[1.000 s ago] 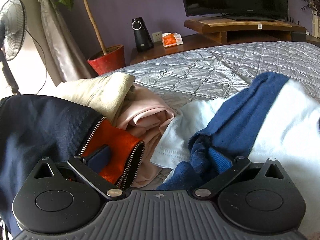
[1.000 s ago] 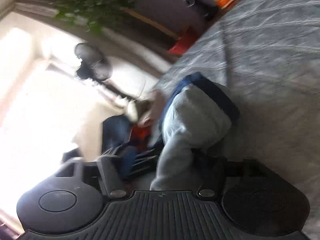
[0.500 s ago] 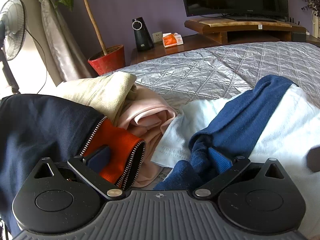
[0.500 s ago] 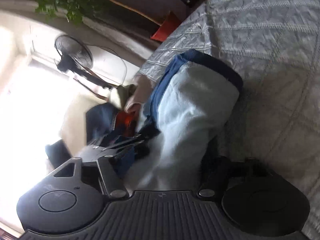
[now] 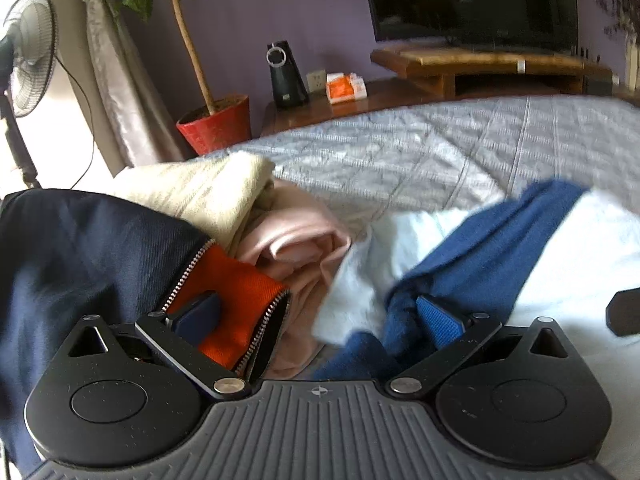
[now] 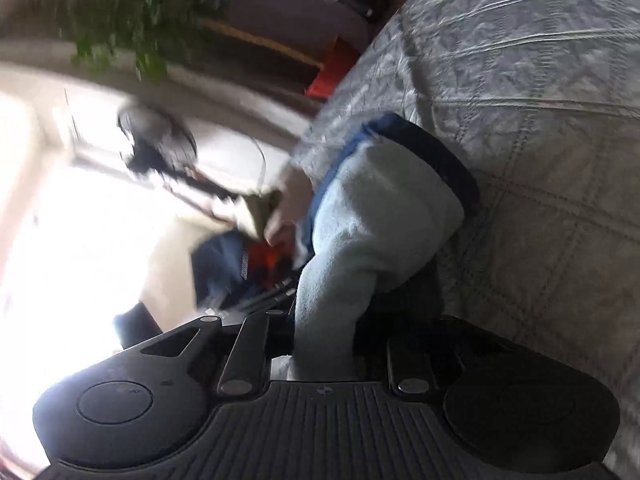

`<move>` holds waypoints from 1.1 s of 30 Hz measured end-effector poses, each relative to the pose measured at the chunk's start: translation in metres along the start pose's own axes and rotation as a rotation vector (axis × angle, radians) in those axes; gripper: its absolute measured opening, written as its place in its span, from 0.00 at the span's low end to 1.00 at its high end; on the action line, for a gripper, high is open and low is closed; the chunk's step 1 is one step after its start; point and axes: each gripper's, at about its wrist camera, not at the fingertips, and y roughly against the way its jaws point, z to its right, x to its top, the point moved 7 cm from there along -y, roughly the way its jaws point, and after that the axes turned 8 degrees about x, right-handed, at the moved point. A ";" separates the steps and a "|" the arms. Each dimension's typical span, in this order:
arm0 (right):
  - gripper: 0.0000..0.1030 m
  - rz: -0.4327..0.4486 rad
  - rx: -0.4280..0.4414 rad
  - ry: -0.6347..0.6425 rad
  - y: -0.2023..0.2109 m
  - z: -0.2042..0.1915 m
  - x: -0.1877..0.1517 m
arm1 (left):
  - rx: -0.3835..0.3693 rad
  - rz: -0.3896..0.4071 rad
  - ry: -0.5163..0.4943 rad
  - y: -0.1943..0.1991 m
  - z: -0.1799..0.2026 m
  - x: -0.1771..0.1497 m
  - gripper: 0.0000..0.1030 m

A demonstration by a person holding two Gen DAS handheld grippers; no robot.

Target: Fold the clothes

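Observation:
A light blue garment (image 5: 560, 264) with dark blue trim (image 5: 480, 256) lies on the grey quilted bed (image 5: 400, 160). My left gripper (image 5: 318, 316) rests open on the clothes pile. Its left pad (image 5: 200, 312) lies on the orange lining (image 5: 240, 296) of a navy zip jacket (image 5: 80, 260), and its right pad (image 5: 436, 320) is in the dark blue cloth. In the right wrist view the same garment (image 6: 380, 220) rises bunched from between the fingers of my right gripper (image 6: 326, 332), which is shut on it. A dark part of the right gripper (image 5: 624, 312) shows at the left view's right edge.
A pink garment (image 5: 296, 240) and a cream one (image 5: 208, 188) are piled beside the jacket at the bed's left. Beyond the bed stand a red plant pot (image 5: 216, 124), a fan (image 5: 28, 52), a wooden unit with a black speaker (image 5: 284, 76), and a TV (image 5: 472, 0).
The right gripper has swung with the light blue garment, pulling it across the bed, and its tip now shows at the left view's right edge. The left gripper has stayed put.

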 end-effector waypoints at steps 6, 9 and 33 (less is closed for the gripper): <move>0.19 0.144 -0.031 0.053 0.059 -0.018 0.048 | 0.004 0.042 0.078 0.006 -0.006 0.012 1.00; 0.19 0.215 -0.055 0.092 0.091 -0.028 0.074 | -0.014 0.021 0.115 0.003 -0.003 0.014 1.00; 0.21 0.771 -0.590 -0.155 0.368 0.148 0.137 | -0.100 0.032 -0.074 0.006 0.106 0.019 1.00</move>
